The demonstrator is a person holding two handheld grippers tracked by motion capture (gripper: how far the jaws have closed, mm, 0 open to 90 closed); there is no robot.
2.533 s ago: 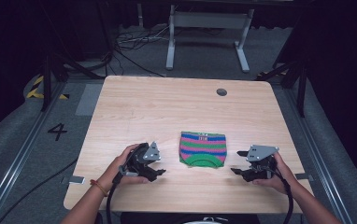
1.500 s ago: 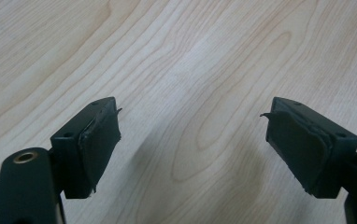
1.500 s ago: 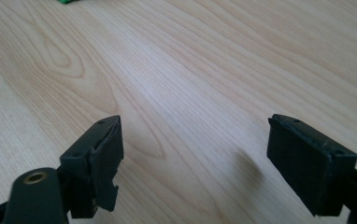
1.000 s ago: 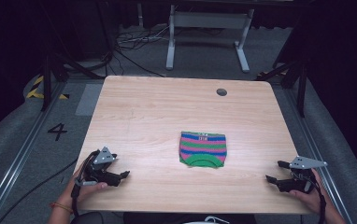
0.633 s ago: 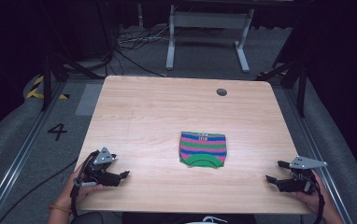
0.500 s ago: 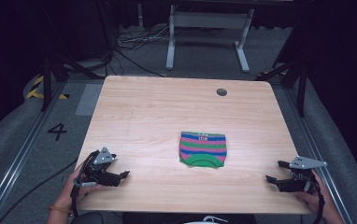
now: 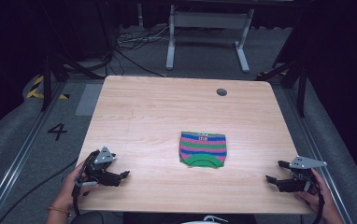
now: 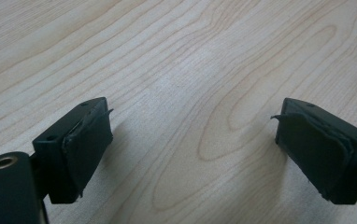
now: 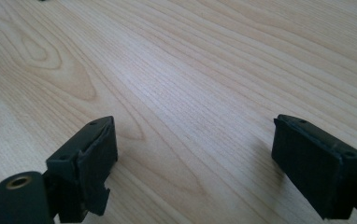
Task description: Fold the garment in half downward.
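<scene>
1. Striped cloth (image 7: 203, 149) lies folded flat just past 6 o'clock of centre on the table (image 7: 167, 107)
2. Left gripper (image 7: 120, 176) at 8 o'clock, jaws wide, empty
3. Right gripper (image 7: 271, 173) at 4 o'clock, jaws wide, empty
4. Bare wood elsewhere; grey floor (image 7: 22, 140) around

The folded cloth (image 7: 203, 149) is striped pink, blue and green, with a solid green band at its 6 o'clock edge. The table (image 7: 158, 112) is pale wood with darker grain. Both grippers' jaws are black.
</scene>
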